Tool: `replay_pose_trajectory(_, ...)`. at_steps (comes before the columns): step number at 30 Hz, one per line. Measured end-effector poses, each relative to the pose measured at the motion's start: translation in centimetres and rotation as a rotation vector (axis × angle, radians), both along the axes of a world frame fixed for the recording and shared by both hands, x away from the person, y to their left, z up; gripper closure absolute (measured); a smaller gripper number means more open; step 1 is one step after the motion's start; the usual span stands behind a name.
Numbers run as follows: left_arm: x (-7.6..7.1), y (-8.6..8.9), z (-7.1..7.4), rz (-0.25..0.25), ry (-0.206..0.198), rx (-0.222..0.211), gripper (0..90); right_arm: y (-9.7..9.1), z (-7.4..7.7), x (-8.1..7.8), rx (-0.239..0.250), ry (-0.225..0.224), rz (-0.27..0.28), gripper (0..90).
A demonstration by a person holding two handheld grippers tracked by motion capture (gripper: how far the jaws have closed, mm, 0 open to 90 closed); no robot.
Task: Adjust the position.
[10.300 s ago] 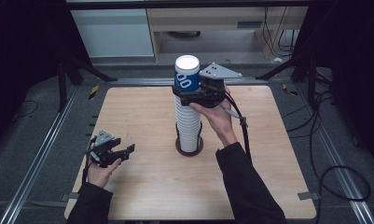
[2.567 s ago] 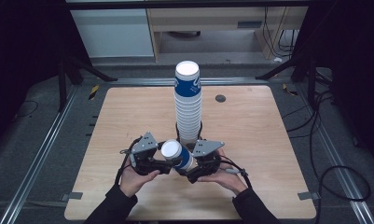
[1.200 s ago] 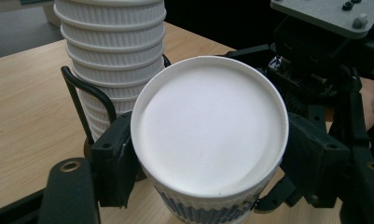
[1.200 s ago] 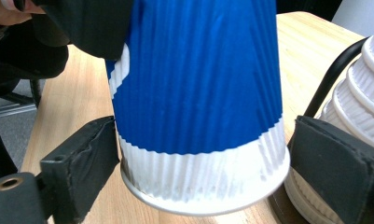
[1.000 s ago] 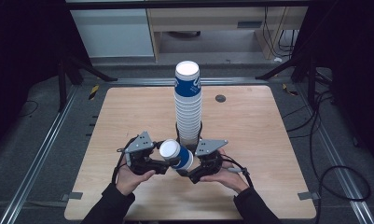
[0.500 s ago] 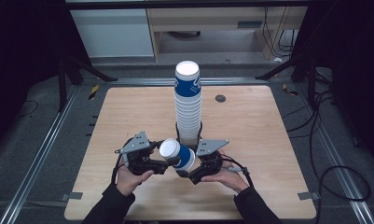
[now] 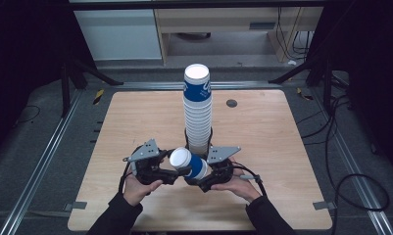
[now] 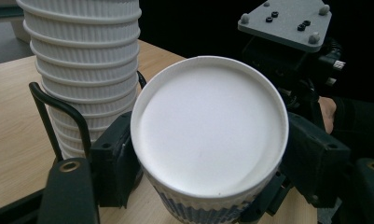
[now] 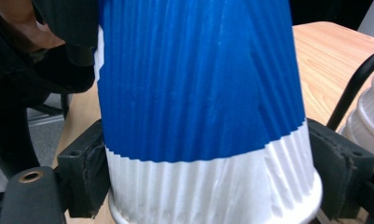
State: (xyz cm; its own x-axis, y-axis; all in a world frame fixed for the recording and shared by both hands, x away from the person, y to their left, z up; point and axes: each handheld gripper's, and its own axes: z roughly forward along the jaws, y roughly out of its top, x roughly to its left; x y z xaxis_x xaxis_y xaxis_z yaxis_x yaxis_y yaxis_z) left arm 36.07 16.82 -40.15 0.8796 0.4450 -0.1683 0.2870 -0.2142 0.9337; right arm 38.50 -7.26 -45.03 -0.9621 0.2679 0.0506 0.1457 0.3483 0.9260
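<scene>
Both grippers meet on one blue-and-white ribbed paper cup lying sideways above the counter, just before the tall cup stack. The left gripper fingers clasp its base end; the right gripper fingers have just been closing and seemingly press its rim end.

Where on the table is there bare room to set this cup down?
The wooden table is bare left and right of the tall stack of ribbed paper cups, and along its front corners. It is crowded at front centre, where both grippers hold the blue-and-white ribbed paper cup.

Blue-white ribbed cup between closing jaws (pads touching), table behind.
</scene>
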Motion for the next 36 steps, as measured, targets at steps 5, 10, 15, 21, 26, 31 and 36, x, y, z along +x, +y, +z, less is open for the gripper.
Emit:
replay_pose_trajectory(5, 0.0, 0.0, 0.1, 0.002, -0.003, 0.010, 25.0, -0.1, 0.1, 0.0, -0.010, -0.003, 0.000, 16.4)
replay_pose_trajectory(10, 0.0, 0.4, 0.5, 0.013, -0.009, 0.016, 19.2, -0.5, 0.3, 0.0, -0.014, -0.009, -0.010, 16.6)
replay_pose_trajectory(15, 0.0, 1.1, 0.8, 0.005, 0.006, 0.079, 15.0, -1.0, 0.6, 0.1, -0.056, -0.039, -0.028, 16.5)
replay_pose_trajectory(21, 0.1, 1.5, 0.2, -0.011, 0.043, 0.170, 14.0, -0.8, 0.2, 0.1, -0.151, -0.074, -0.021, 16.4)
replay_pose_trajectory(26, 0.1, 1.2, -0.4, -0.040, 0.063, 0.229, 13.9, -0.1, -0.3, -0.2, -0.200, -0.092, 0.002, 16.3)
replay_pose_trajectory(31, 0.2, 0.7, -0.8, -0.061, 0.085, 0.256, 14.7, 0.6, -0.6, -0.4, -0.234, -0.103, 0.026, 16.3)
replay_pose_trajectory(36, 0.5, 0.3, -1.2, -0.070, 0.113, 0.289, 16.1, 1.2, -1.0, -0.6, -0.271, -0.110, 0.049, 16.2)
